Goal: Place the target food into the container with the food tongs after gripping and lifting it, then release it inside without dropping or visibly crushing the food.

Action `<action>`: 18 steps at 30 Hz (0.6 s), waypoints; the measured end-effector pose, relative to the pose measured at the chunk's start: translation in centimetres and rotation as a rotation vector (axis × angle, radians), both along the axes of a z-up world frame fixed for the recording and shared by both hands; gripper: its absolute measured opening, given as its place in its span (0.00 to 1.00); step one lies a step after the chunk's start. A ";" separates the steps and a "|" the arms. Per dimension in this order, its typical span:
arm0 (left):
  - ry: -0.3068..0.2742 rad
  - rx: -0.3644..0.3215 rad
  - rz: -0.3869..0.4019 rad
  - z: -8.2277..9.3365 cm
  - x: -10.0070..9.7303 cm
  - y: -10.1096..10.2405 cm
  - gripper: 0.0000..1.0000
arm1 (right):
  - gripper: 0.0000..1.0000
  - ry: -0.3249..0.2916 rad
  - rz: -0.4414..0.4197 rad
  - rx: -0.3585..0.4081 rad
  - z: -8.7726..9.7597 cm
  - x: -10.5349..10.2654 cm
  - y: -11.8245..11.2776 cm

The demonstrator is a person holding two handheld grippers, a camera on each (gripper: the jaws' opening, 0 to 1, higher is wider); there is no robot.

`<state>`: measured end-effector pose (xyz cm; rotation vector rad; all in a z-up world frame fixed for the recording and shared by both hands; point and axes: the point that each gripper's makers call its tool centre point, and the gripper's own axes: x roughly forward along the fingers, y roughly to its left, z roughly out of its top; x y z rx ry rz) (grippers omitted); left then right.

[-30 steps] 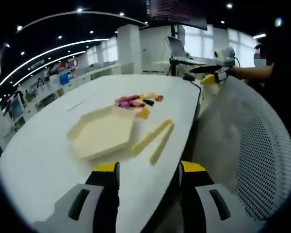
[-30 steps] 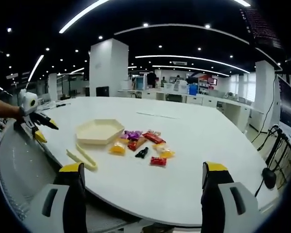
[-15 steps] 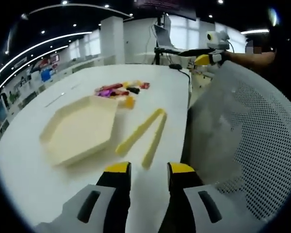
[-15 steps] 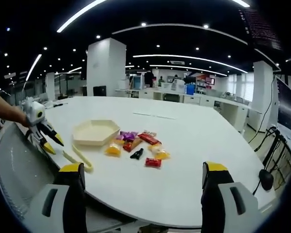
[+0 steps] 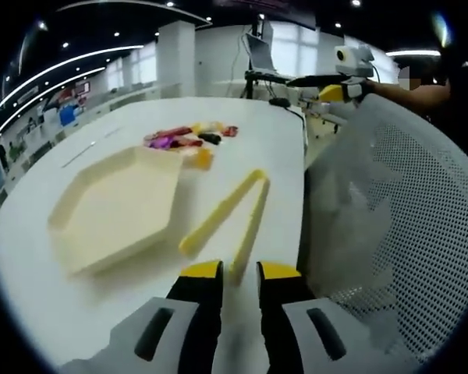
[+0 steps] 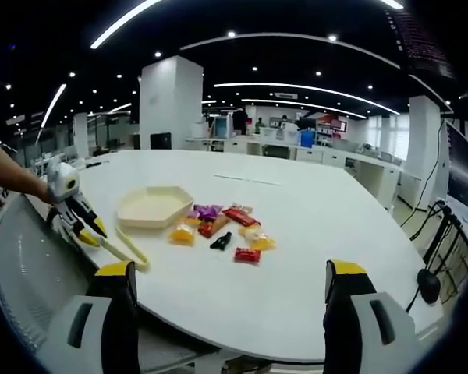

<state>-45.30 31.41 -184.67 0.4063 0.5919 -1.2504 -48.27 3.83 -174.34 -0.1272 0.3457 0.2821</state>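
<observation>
Yellow food tongs (image 5: 226,214) lie near the edge of the white table (image 5: 31,257), their joined end pointing away. My left gripper (image 5: 239,270) sits low over their near ends, jaws narrowed to a small gap with one tong arm's tip between them, not visibly touching. A cream hexagonal tray (image 5: 113,206) lies just left of the tongs. Behind it is a pile of wrapped snacks (image 5: 187,139). In the right gripper view my right gripper (image 6: 232,269) stands wide open, well back from the snacks (image 6: 218,226), the tray (image 6: 152,206), the tongs (image 6: 129,251) and the left gripper (image 6: 90,232).
A white mesh chair (image 5: 405,202) stands against the table edge on the right. A person's arm (image 5: 409,93) holds the right gripper (image 5: 316,86) beyond it. A dark cable (image 6: 437,226) hangs off the table's far right. Bare tabletop (image 6: 312,234) lies around the snacks.
My left gripper has moved down and forward to the tongs' near ends, and its jaws have narrowed from wide apart to a small gap. The right gripper stays wide open.
</observation>
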 end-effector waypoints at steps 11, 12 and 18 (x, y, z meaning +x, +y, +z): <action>-0.020 -0.001 -0.017 -0.4 0.4 -0.1 0.04 | 1.00 0.026 0.011 -0.021 -0.8 -0.2 0.2; -0.017 -0.003 -0.018 -0.4 0.3 -0.1 0.04 | 1.00 0.027 0.012 -0.023 -0.9 -0.3 0.2; -0.033 -0.006 -0.053 -0.5 0.2 -0.2 0.01 | 1.00 0.043 0.015 -0.041 -1.2 -0.5 0.0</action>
